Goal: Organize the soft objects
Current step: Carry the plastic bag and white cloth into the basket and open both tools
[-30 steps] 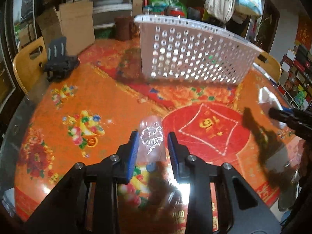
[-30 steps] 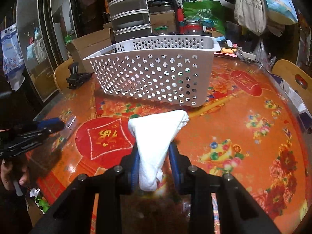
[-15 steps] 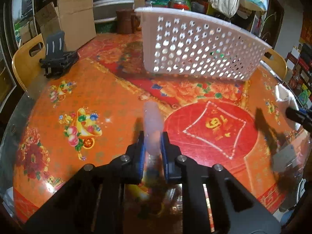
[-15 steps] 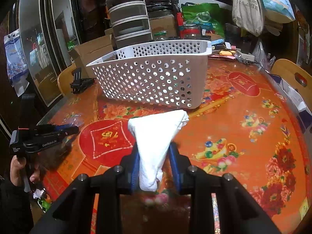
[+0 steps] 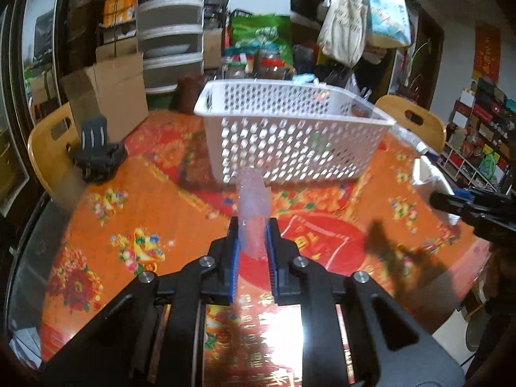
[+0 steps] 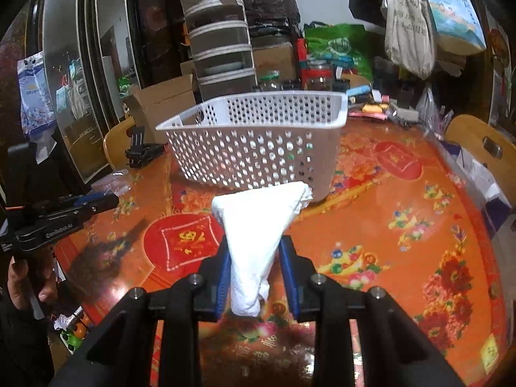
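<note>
My left gripper [image 5: 252, 229] is shut on a clear plastic packet [image 5: 253, 203] and holds it above the table, in front of the white perforated basket [image 5: 290, 148]. My right gripper [image 6: 254, 251] is shut on a folded white cloth [image 6: 258, 222], lifted above the table in front of the same basket [image 6: 254, 148]. The right gripper with the cloth [image 5: 430, 179] shows at the right edge of the left wrist view. The left gripper [image 6: 64, 213] shows at the left of the right wrist view.
A round table with an orange and red flowered cover [image 5: 135, 213] holds the basket. A black clamp stand [image 5: 96, 154] sits at the table's left edge. Wooden chairs [image 5: 48, 148] stand around it. Cardboard boxes [image 5: 109, 96], drawers and jars crowd the back.
My left gripper closed on the clear packet and lifted it off the table toward the basket. My right gripper rose slightly, still holding the cloth.
</note>
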The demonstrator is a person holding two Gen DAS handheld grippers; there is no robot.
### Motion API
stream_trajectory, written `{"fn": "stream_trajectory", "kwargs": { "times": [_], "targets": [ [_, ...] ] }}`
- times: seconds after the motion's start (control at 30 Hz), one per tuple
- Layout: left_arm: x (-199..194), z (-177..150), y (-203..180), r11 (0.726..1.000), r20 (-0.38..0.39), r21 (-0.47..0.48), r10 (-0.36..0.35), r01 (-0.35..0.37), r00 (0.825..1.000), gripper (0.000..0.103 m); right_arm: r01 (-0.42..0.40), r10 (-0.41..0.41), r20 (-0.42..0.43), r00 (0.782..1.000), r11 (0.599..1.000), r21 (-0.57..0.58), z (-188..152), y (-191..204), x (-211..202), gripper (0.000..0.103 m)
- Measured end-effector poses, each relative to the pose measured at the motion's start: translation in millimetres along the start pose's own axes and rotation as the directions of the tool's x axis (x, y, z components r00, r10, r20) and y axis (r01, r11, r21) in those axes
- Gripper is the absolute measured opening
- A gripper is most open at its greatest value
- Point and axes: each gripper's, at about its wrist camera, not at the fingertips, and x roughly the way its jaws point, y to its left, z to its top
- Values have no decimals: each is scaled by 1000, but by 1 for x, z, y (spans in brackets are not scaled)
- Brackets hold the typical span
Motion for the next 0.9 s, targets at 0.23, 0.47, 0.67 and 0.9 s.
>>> {"fn": "stream_trajectory", "kwargs": {
  "times": [0.23, 0.47, 0.67, 0.9],
  "targets": [
    [-32, 27, -11, 1000, 59, 23, -21, 19, 998, 13, 7, -4, 61, 998, 999, -43, 19, 11, -27, 28],
    [-44, 66, -19, 998, 93, 38, -45, 41, 995, 13, 25, -17, 86, 996, 995, -91, 50, 19, -38, 28],
    [-38, 115, -18, 998, 100, 27, -62, 60, 993, 13, 35, -25, 96, 995, 993, -111, 95, 15, -34, 28],
    [-4, 180, -26, 999, 69, 36, -42, 40, 997, 13, 65, -59, 47, 997, 991, -120, 146, 1, 7, 28]
  ]
}}
